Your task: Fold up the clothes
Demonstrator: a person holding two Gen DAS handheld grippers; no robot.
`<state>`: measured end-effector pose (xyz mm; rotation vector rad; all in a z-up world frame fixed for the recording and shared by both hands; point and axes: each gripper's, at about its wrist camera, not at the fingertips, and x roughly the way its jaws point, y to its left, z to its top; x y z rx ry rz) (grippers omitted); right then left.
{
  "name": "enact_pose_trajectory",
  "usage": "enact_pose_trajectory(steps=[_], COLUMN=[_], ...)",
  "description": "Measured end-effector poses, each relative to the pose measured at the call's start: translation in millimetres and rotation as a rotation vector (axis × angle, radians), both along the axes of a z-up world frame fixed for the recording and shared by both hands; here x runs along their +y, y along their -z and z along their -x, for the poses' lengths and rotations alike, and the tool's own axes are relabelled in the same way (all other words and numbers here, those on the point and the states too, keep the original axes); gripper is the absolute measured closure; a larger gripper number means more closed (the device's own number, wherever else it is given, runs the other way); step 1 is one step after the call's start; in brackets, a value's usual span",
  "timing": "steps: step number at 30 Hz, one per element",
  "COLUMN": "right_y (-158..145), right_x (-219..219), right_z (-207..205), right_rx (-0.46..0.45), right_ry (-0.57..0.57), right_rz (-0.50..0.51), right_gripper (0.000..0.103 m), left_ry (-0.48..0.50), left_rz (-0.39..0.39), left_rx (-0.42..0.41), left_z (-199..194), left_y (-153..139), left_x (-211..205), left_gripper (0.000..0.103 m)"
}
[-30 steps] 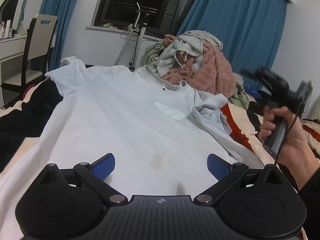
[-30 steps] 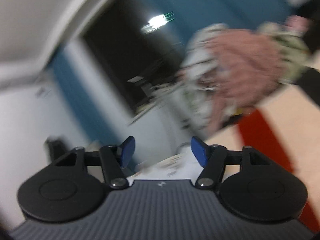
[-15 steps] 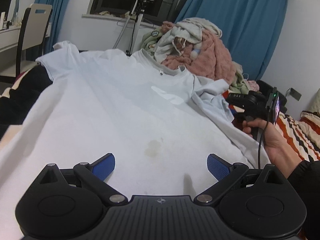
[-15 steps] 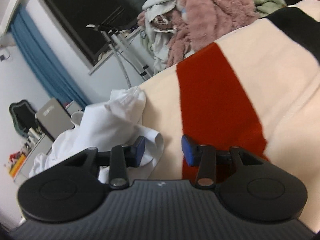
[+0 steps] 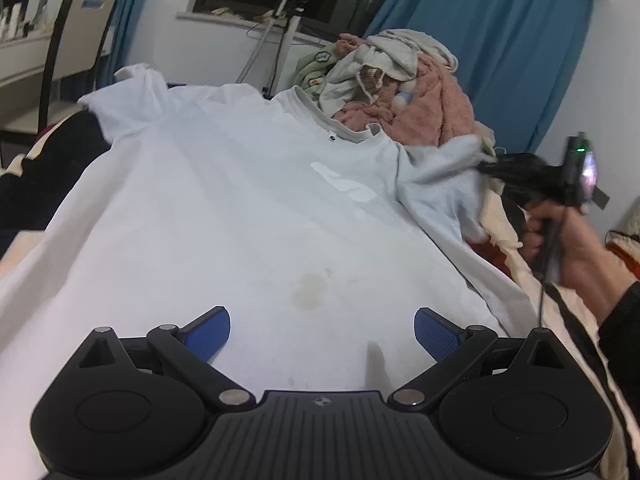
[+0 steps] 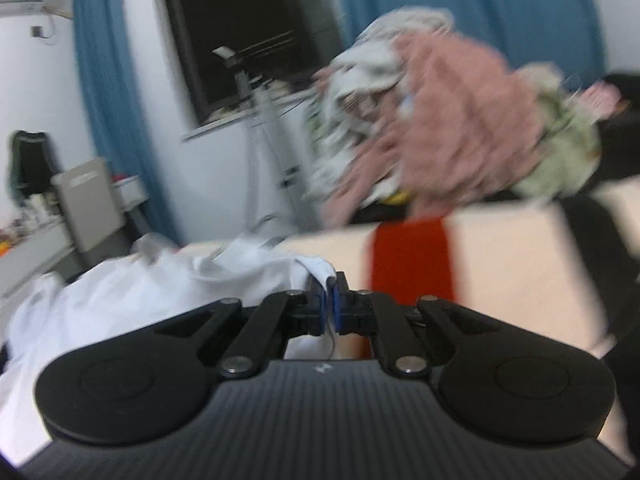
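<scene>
A white T-shirt (image 5: 240, 208) lies spread face up on the bed, collar toward the clothes pile, with a faint yellowish stain near its lower part. My left gripper (image 5: 322, 330) hovers open over the shirt's lower part, with nothing between its blue pads. The shirt's right sleeve (image 5: 440, 176) is bunched at the right edge. In the right wrist view my right gripper (image 6: 329, 304) is shut on the tip of that sleeve (image 6: 316, 270), a fold of white cloth pinched between the pads. A hand (image 5: 576, 256) holds the right gripper's handle at the right edge of the left wrist view, blurred.
A pile of pink, beige and green clothes (image 5: 400, 92) sits beyond the collar. The bed has a cream, red and black striped blanket (image 6: 412, 256). A chair (image 5: 80, 40) and desk stand at the left, a metal stand (image 5: 280, 36) by the dark window, blue curtains behind.
The right gripper rolled upright, came to the bunched sleeve and its jaws closed on the cloth. The left gripper stayed open over the shirt's lower part.
</scene>
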<state>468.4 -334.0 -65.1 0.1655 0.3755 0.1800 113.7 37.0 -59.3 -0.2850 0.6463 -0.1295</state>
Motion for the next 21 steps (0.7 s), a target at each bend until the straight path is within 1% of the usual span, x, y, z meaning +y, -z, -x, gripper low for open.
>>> enact_pose_trajectory(steps=[1, 3, 5, 6, 9, 10, 12, 13, 14, 16, 17, 19, 21], right_y=[-9, -17, -12, -8, 15, 23, 33, 35, 33, 28, 24, 10, -6], right_x=[-8, -28, -53, -62, -87, -94, -102, -103, -100, -93, -91, -81, -68], right_z=[-1, -8, -24, -33, -47, -50, -52, -51, -42, -18, -3, 20, 52], right_rx=[-0.012, -0.013, 0.036, 0.061, 0.121, 0.14, 0.173, 0.179, 0.168, 0.135, 0.123, 0.108, 0.091], right_ry=[0.047, 0.151, 0.255, 0.291, 0.313, 0.317, 0.326, 0.326, 0.322, 0.31, 0.297, 0.235, 0.206], right_rz=[0.065, 0.178, 0.256, 0.278, 0.257, 0.236, 0.186, 0.162, 0.144, 0.112, 0.099, 0.07, 0.083], right_gripper=[0.096, 0.096, 0.096, 0.096, 0.094, 0.094, 0.089, 0.071, 0.043, 0.02, 0.021, 0.021, 0.021], left_ry=[-0.002, -0.005, 0.0, 0.001, 0.011, 0.015, 0.023, 0.029, 0.037, 0.056, 0.07, 0.099, 0.119], left_rz=[0.002, 0.004, 0.004, 0.001, -0.013, -0.019, -0.034, -0.04, -0.046, -0.056, -0.06, -0.056, -0.05], left_rx=[0.0, -0.002, -0.004, -0.005, -0.004, -0.007, -0.015, -0.019, -0.023, -0.032, -0.035, -0.043, -0.052], left_z=[1, 2, 1, 1, 0, -1, -3, -4, -4, -4, -4, 0, 5], left_y=[-1, -3, -4, -4, -3, -2, -2, -2, -2, -3, -3, -3, -3], left_x=[1, 1, 0, -1, -5, -6, -10, -12, -13, -17, -19, -20, -21], left_gripper=[0.003, 0.003, 0.003, 0.003, 0.003, 0.003, 0.003, 0.003, 0.003, 0.003, 0.003, 0.003, 0.003])
